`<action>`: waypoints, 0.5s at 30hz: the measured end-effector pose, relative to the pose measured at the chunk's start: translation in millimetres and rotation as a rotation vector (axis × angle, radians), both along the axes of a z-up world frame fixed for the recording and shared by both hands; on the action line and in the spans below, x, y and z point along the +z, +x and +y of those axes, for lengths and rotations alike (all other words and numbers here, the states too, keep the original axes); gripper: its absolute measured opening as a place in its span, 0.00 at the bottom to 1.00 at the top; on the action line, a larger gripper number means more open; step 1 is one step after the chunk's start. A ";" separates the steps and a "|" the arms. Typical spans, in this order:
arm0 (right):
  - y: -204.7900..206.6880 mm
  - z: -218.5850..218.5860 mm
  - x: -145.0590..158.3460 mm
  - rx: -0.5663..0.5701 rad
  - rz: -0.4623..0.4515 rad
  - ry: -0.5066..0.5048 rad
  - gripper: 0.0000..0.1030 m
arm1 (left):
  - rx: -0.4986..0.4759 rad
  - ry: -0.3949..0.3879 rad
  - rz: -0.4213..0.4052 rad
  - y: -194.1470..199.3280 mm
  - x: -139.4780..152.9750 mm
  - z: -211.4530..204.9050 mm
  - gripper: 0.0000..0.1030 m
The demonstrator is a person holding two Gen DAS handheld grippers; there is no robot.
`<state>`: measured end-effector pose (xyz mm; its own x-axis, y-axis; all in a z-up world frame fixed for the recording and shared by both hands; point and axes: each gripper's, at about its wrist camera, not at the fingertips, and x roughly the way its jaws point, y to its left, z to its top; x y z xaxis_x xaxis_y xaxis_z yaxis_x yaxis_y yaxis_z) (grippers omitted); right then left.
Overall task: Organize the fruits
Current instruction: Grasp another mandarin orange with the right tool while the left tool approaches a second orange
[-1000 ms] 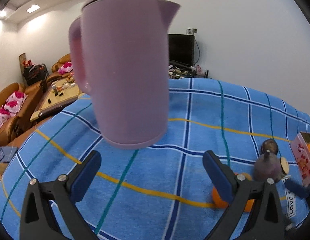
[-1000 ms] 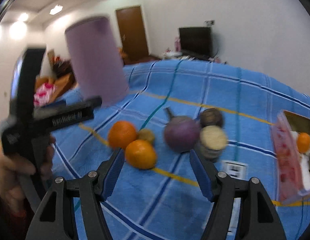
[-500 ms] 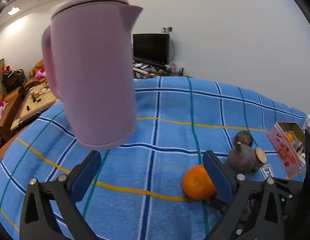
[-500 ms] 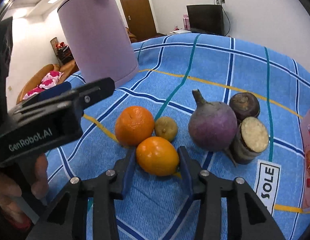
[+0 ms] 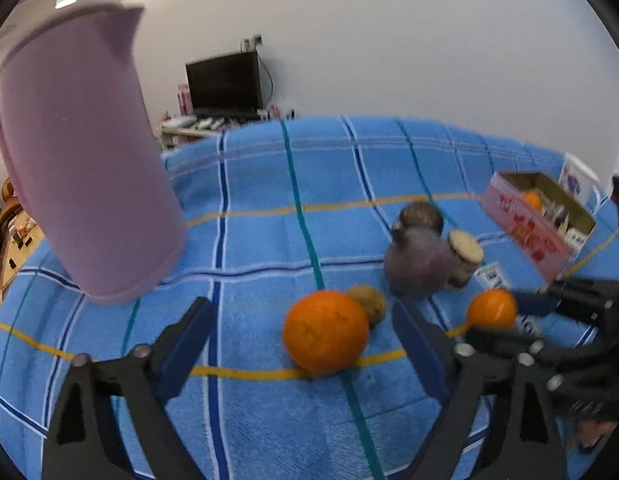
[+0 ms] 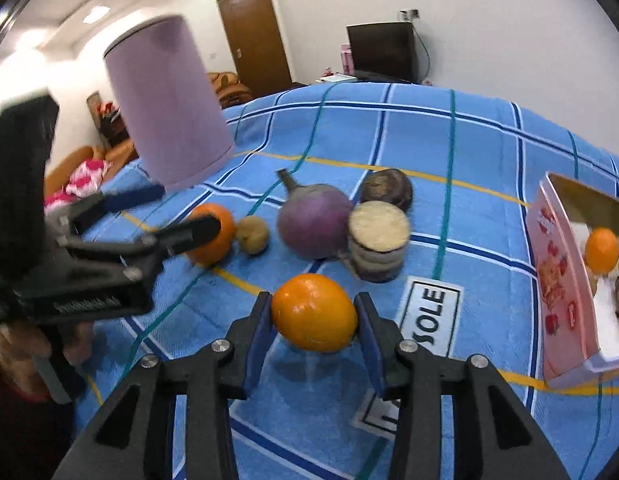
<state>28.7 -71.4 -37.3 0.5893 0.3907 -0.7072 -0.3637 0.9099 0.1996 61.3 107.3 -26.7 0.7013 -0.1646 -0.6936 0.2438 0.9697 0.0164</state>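
Observation:
My right gripper (image 6: 314, 314) is shut on a small orange (image 6: 314, 312) and holds it just above the blue checked cloth; it also shows in the left wrist view (image 5: 491, 309). My left gripper (image 5: 305, 328) is open, its fingers either side of a larger orange (image 5: 326, 331) that lies on the cloth, also seen in the right wrist view (image 6: 219, 232). Beside it lies a small brownish fruit (image 5: 368, 302). A pink box (image 6: 565, 280) at the right holds another orange (image 6: 601, 250).
A purple turnip (image 6: 313, 226), a dark round root (image 6: 387, 191) and a cut root piece (image 6: 378, 246) lie behind the oranges. A tall lilac kettle (image 5: 81, 160) stands at the left. A printed label (image 6: 431, 316) lies on the cloth (image 5: 269, 240).
My right gripper closed on the small orange and lifted it off the cloth toward the right. My left gripper swung right, bringing the larger orange between its open fingers.

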 end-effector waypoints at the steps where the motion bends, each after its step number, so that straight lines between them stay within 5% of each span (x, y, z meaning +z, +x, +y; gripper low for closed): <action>1: 0.5 -1.7 -1.3 -0.002 0.008 0.013 0.42 | 0.004 0.011 0.014 1.8 -3.6 -0.5 0.87; 6: -0.8 -7.7 -1.1 -0.009 0.027 0.044 0.42 | 0.012 -0.001 0.086 12.1 -13.6 1.9 0.73; 8: -0.4 -8.5 -1.9 -0.013 0.034 0.051 0.42 | -0.009 -0.048 0.113 13.7 -16.6 5.2 0.50; 15: -2.3 -16.0 2.7 -0.033 0.017 0.071 0.42 | 0.008 -0.092 0.105 9.2 -14.8 11.5 0.49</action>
<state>26.4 -87.3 -34.7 0.5906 0.4206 -0.6886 -0.3294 0.9047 0.2701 70.5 118.8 -41.4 0.6273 -0.2254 -0.7455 0.2318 0.9679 -0.0976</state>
